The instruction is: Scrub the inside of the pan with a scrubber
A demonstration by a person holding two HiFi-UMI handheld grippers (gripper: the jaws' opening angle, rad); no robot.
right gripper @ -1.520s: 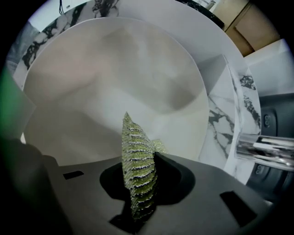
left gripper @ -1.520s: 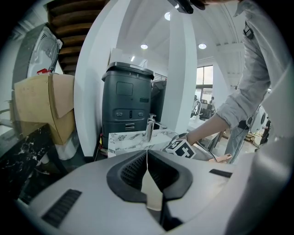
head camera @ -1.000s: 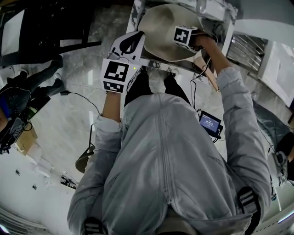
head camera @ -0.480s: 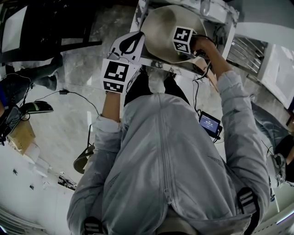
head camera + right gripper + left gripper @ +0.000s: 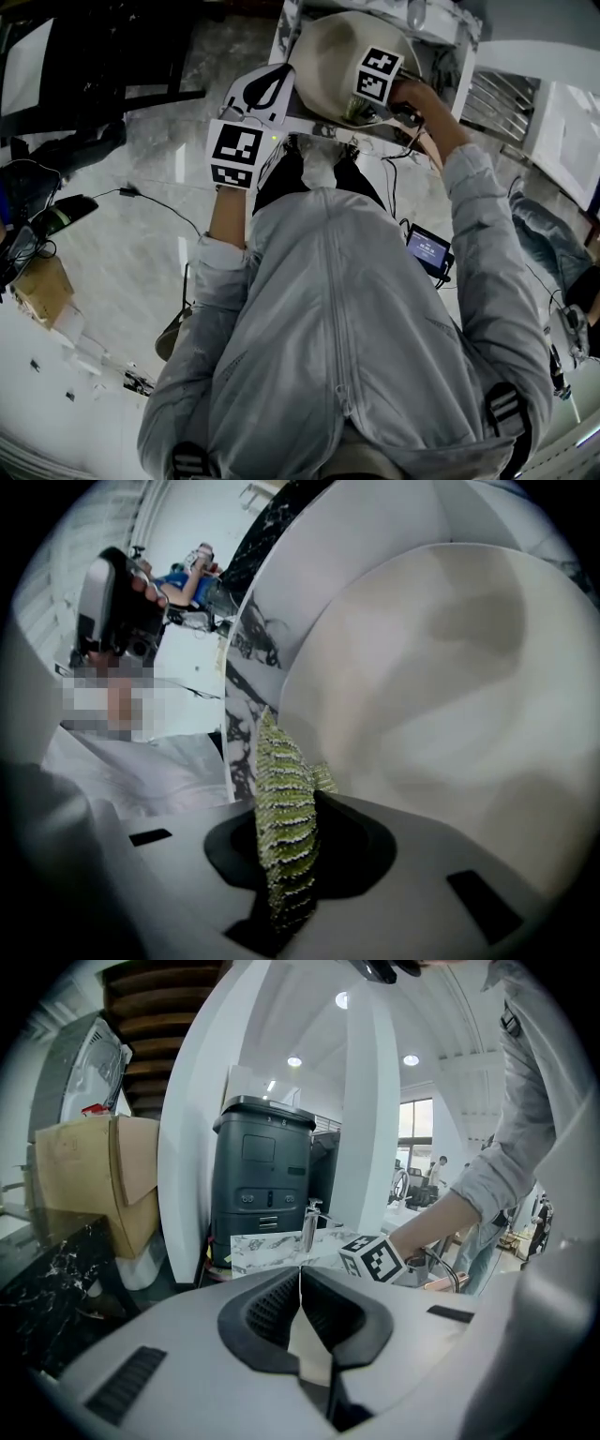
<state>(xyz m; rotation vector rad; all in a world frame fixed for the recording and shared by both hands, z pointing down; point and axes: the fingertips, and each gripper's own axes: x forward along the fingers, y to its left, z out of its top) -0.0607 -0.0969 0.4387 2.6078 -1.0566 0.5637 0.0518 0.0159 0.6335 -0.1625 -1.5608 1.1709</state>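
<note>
Head view: beige pan (image 5: 328, 52) on the marble counter (image 5: 279, 33), by the counter's near edge.
Left gripper view: left gripper (image 5: 300, 1283) tips pressed together, with a beige sliver behind them.
Right gripper view: right gripper (image 5: 289, 855) pinches the green scrubber (image 5: 281, 799) inside the pan, by its rim.

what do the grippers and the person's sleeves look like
The left gripper and right gripper have white moulded bodies with black pads. Each carries a cube with black-and-white square markers. The sleeves belong to a light grey zipped jacket.
</note>
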